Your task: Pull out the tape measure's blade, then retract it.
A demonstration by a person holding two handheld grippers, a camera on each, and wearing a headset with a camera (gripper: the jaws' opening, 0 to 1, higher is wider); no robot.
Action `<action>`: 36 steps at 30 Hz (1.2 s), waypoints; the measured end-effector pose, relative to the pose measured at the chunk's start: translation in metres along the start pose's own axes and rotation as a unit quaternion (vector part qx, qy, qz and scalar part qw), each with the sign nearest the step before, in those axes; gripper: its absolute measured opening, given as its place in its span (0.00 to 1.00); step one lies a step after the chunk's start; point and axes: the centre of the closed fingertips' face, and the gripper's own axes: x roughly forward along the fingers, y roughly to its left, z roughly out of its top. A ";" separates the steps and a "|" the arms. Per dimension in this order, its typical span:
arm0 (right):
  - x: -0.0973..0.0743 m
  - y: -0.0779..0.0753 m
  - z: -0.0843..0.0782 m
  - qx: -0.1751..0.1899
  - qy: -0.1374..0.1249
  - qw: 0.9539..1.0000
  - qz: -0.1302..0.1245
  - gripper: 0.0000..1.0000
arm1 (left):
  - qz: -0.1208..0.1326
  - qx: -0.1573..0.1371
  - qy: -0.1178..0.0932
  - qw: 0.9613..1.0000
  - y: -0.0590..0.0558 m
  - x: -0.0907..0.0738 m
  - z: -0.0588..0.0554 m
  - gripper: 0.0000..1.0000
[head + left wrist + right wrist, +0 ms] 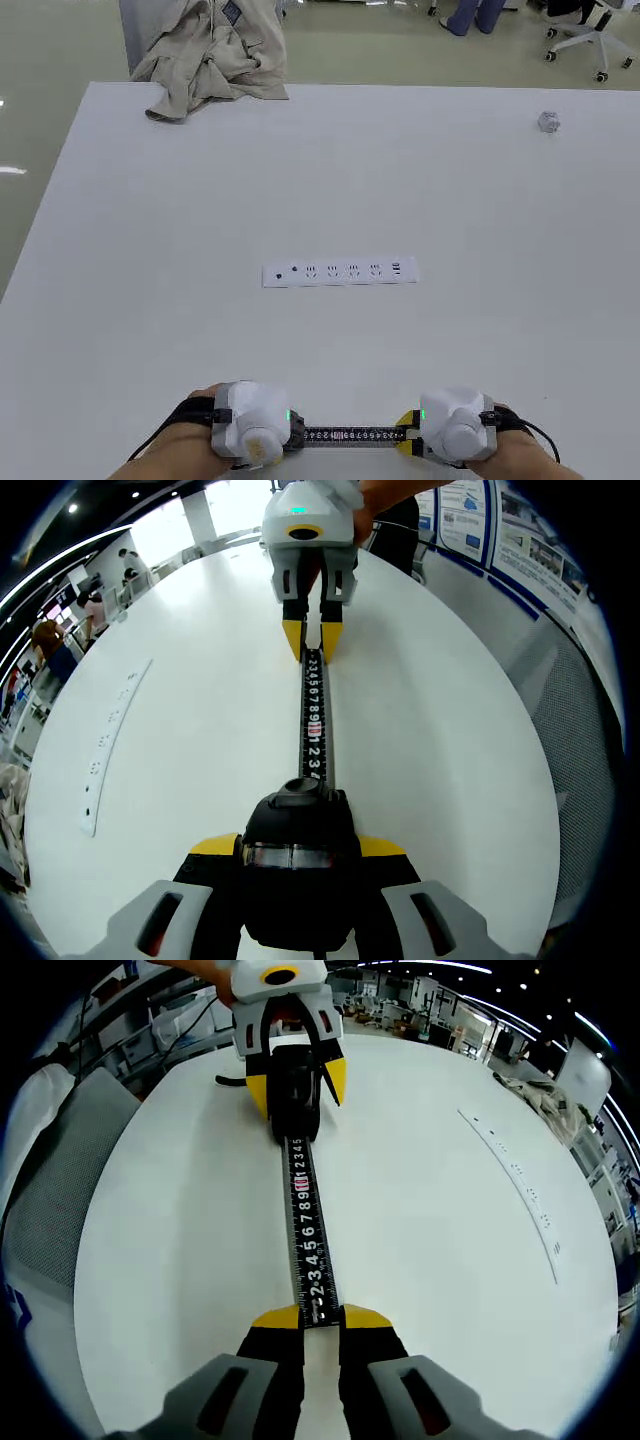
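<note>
The left gripper [300, 848] has its jaws squeezed on the black case [297, 875] of the tape measure. One yellow-tipped jaw is on each side of it. The case sits right between these jaws, low over the white table [440, 710].

The blade [313, 705] comes out of the front of the case. It runs straight ahead from the jaws, along the table, with its numbers facing up. At the far end, the right gripper [320, 1316] has its jaws pinched tight on the tip of the blade. The two grippers face each other, and the blade is stretched between them. The left hand [185, 450] holds one gripper and the right hand [515, 455] holds the other.

A flat white power strip [340, 272] lies on the table. It is off to the left of the left gripper's jaws and off to the right of the right gripper's jaws. It is well apart from the blade and does not touch it. It lies the same way as the blade.

Much farther out, past the power strip, a beige cloth [215, 55] is heaped on the far edge of the table on the left gripper's side. A small crumpled grey thing [548, 122] sits alone on the table, far out on the right gripper's side. Past the table, an office chair [590, 35] stands on the floor.
</note>
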 end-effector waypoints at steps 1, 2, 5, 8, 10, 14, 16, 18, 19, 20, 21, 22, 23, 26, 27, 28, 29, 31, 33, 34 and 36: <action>-0.001 0.000 -0.001 0.000 0.000 1.000 -0.001 0.11 | 0.000 0.001 0.000 1.000 0.000 0.000 0.000 0.39; -0.001 0.000 -0.002 0.001 0.000 1.000 -0.001 0.11 | 0.000 0.001 0.000 1.000 0.000 0.000 0.000 0.39; -0.003 0.000 -0.004 0.005 0.000 1.000 -0.003 0.11 | -0.008 -0.027 0.015 0.999 -0.002 0.000 -0.006 0.39; -0.004 0.000 -0.006 0.006 0.000 1.000 -0.004 0.11 | -0.002 -0.002 0.001 1.000 -0.005 -0.002 -0.011 0.39; -0.005 0.000 -0.008 0.007 0.000 1.000 -0.005 0.11 | -0.003 0.000 0.002 1.000 -0.004 -0.001 -0.010 0.39; -0.008 0.000 -0.011 0.011 0.001 1.000 -0.009 0.11 | -0.005 -0.001 0.005 1.000 -0.003 0.000 -0.009 0.39; -0.011 0.000 -0.014 0.013 0.002 1.000 -0.011 0.11 | -0.003 0.000 0.004 1.000 -0.004 0.000 -0.009 0.39; -0.013 0.000 -0.017 0.016 0.003 1.000 -0.013 0.11 | -0.003 0.000 0.004 1.000 -0.003 0.000 -0.006 0.39; -0.014 0.000 -0.018 0.017 0.003 1.000 -0.014 0.11 | -0.003 0.000 0.004 1.000 -0.002 0.001 -0.005 0.39; -0.015 0.000 -0.019 0.018 0.004 1.000 -0.015 0.11 | -0.004 0.000 0.005 1.000 -0.002 0.001 -0.005 0.39; -0.015 0.000 -0.020 0.019 0.004 1.000 -0.016 0.11 | -0.004 0.000 0.005 1.000 -0.002 0.001 -0.005 0.39; -0.016 0.000 -0.021 0.019 0.005 1.000 -0.016 0.11 | -0.004 0.001 0.005 1.000 -0.002 0.001 -0.005 0.39; -0.016 0.000 -0.022 0.020 0.006 1.000 -0.017 0.11 | -0.004 0.001 0.005 1.000 -0.002 0.000 -0.004 0.39; -0.018 0.000 -0.026 0.021 0.008 1.000 -0.019 0.11 | -0.003 0.002 0.006 1.000 -0.002 0.001 -0.003 0.39; -0.019 0.000 -0.027 0.023 0.008 1.000 -0.019 0.11 | -0.003 0.002 0.006 1.000 -0.002 0.001 -0.003 0.39; -0.019 0.000 -0.029 0.025 0.009 0.999 -0.020 0.11 | -0.004 0.002 0.006 1.000 -0.002 0.001 -0.002 0.39; -0.020 0.000 -0.030 0.026 0.009 0.999 -0.021 0.11 | -0.004 0.002 0.006 1.000 -0.002 0.001 -0.002 0.39; -0.021 0.000 -0.033 0.031 0.008 0.999 -0.023 0.11 | -0.004 0.002 0.006 1.000 -0.002 0.001 -0.002 0.39; -0.022 -0.001 -0.035 0.033 0.008 0.999 -0.024 0.11 | -0.004 0.002 0.006 1.000 -0.002 0.001 -0.001 0.39; -0.022 -0.001 -0.035 0.034 0.008 0.999 -0.025 0.11 | -0.004 0.002 0.006 1.000 -0.001 0.001 0.000 0.39; -0.023 -0.001 -0.037 0.035 0.008 0.999 -0.027 0.11 | -0.005 0.002 0.006 1.000 -0.001 0.002 0.000 0.39</action>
